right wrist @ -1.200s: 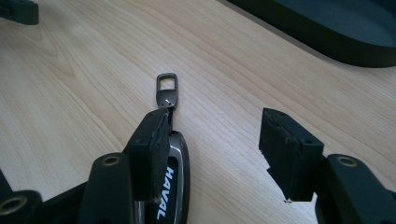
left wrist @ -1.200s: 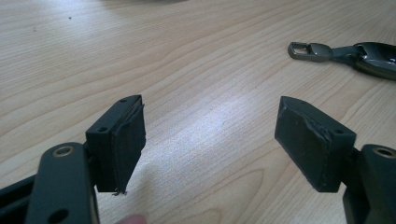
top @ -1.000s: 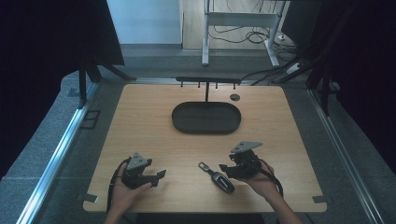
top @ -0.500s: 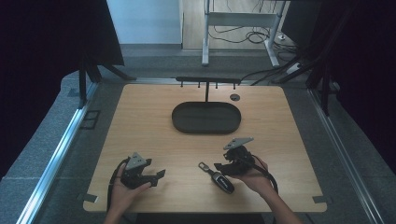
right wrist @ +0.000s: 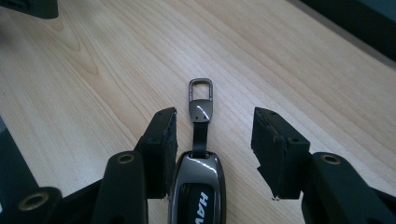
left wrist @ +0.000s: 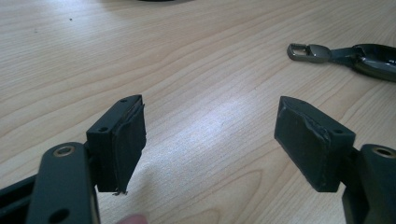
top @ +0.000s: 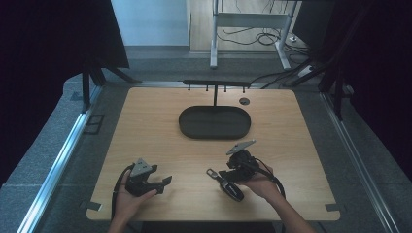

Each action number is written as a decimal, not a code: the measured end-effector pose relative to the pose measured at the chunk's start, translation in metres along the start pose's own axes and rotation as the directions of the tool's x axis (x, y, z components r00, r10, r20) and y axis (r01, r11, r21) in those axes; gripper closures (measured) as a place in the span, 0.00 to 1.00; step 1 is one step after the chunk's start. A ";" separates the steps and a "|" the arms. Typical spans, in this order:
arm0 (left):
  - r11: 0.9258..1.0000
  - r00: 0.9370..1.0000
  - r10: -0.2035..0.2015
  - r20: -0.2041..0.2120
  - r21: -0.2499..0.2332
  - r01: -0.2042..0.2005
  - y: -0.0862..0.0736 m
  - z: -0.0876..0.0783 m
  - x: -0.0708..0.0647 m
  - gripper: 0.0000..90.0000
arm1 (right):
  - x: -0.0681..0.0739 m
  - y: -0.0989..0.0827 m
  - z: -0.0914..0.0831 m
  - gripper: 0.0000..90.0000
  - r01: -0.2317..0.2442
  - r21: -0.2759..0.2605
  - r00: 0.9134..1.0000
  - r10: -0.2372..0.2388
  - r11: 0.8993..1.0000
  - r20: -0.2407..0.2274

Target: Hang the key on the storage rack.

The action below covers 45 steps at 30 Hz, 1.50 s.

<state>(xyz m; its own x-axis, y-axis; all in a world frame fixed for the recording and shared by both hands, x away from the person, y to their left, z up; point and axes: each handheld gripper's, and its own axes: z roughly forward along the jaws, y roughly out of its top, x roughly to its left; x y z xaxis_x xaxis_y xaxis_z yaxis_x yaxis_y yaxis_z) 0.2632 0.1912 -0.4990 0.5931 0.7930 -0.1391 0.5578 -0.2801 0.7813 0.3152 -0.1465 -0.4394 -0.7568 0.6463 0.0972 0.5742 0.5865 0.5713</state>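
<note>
Black car key [right wrist: 198, 186] lies on the table between the half-open, closing jaws of the right gripper [right wrist: 212, 140], not yet gripped; lifting remains. Left gripper [left wrist: 210, 140], well apart from the key, waits wide open.

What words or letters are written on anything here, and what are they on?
"HAV": white letters on the car key, seen in the right gripper view; the word runs off the bottom edge, so the rest is cut off.
Nothing else bears readable text: none on the tray, the table or the hand-held grippers.
</note>
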 end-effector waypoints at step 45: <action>1.000 1.000 0.008 0.010 0.007 -0.008 0.000 0.001 -0.003 0.28 | 0.004 0.017 0.054 0.71 0.003 0.300 1.000 0.006 0.954 -0.028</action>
<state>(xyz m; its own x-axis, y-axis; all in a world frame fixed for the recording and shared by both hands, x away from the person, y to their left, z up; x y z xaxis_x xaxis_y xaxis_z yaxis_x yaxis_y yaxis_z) 0.2622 0.1884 -0.4988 0.6031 0.7855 -0.1386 0.5567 -0.2901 0.7784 0.3394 -0.1076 -0.4735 -0.7618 0.6360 0.1231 0.6394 0.7076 0.3008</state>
